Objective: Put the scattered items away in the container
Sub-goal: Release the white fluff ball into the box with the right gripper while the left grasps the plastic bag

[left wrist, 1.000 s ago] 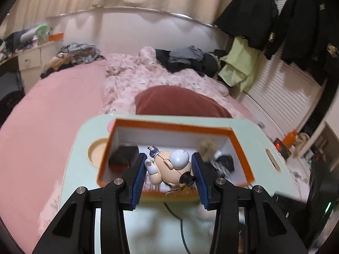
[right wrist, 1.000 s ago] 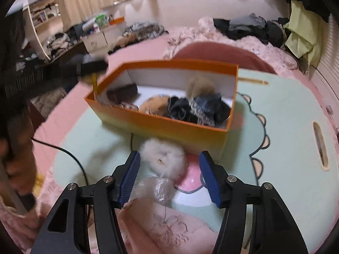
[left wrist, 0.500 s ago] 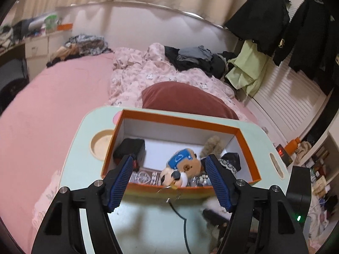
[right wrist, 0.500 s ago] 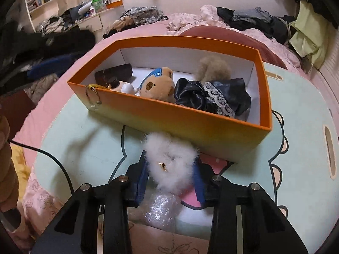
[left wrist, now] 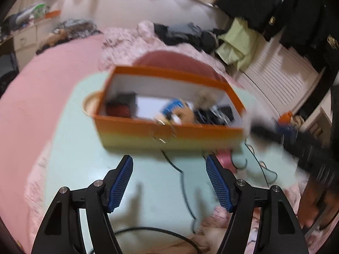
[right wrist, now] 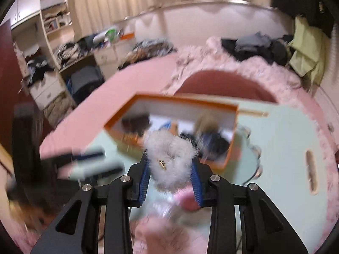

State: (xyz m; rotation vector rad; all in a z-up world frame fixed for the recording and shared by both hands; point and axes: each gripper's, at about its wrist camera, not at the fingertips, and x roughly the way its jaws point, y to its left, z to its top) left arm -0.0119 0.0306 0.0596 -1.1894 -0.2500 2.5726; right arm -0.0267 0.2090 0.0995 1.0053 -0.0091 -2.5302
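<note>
An orange box stands on the mint lap table; it also shows in the right wrist view. It holds a bear toy, a dark pouch, a tan pompom and black items. My left gripper is open and empty, in front of the box. My right gripper is shut on a fluffy white scrunchie with a gold charm, lifted near the box's front wall. The right gripper appears blurred in the left wrist view.
A black cable runs over the table. A pink cushion lies behind the box on the pink bed. Clothes hang at the right. A slot handle is cut in the table's right edge.
My left gripper has let go of the bear toy into the box and pulled back, open. My right gripper has closed on the white scrunchie and lifted it toward the box.
</note>
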